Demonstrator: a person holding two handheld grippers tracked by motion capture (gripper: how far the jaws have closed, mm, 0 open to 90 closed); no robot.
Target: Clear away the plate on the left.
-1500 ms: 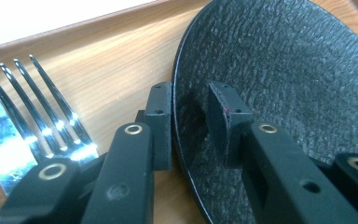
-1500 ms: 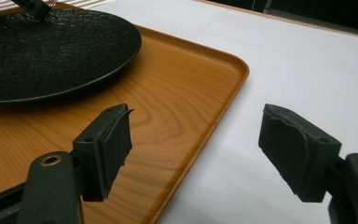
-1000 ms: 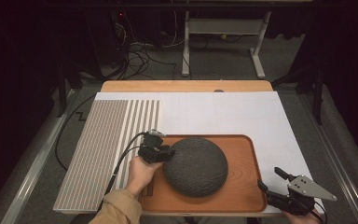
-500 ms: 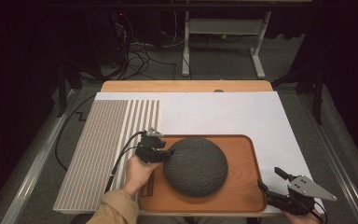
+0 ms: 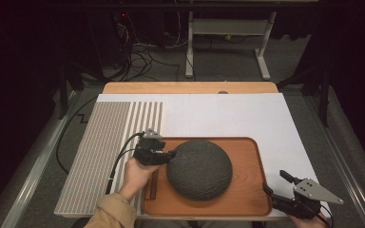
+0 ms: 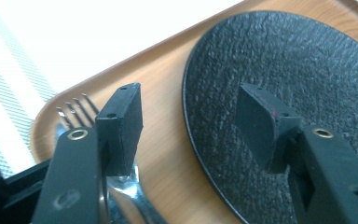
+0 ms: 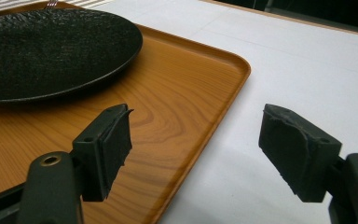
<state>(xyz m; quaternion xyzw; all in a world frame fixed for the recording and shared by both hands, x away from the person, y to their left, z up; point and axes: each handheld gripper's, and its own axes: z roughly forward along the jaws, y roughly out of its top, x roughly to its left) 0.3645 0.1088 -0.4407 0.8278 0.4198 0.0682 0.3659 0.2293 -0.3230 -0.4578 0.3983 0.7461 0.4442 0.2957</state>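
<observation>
High view: a wooden tray (image 5: 247,202) lies on the white table cover (image 5: 247,114), and every position below is referred to this tray. A dark textured plate (image 5: 199,169) rests on the tray, left of its middle. The left gripper (image 5: 167,154) sits at the tray's left edge, just beside the plate's left rim, held by the left hand (image 5: 137,175). The right gripper (image 5: 275,183) stands off the tray's near right corner, its 2 jaws spread with nothing between them.

Left gripper view: the jaws have just been opening and stand apart. 1 pad (image 6: 121,128) hangs over the tray's bare wood; the other hangs over the plate's rim, not pressing it. A metal fork (image 6: 77,112) lies on the tray near its rounded corner, partly behind the left pad.

Right gripper view: the jaws gape wide, 1 above the tray's wood, 1 above the white cover beyond the tray's edge. The plate lies on the tray further off.
</observation>
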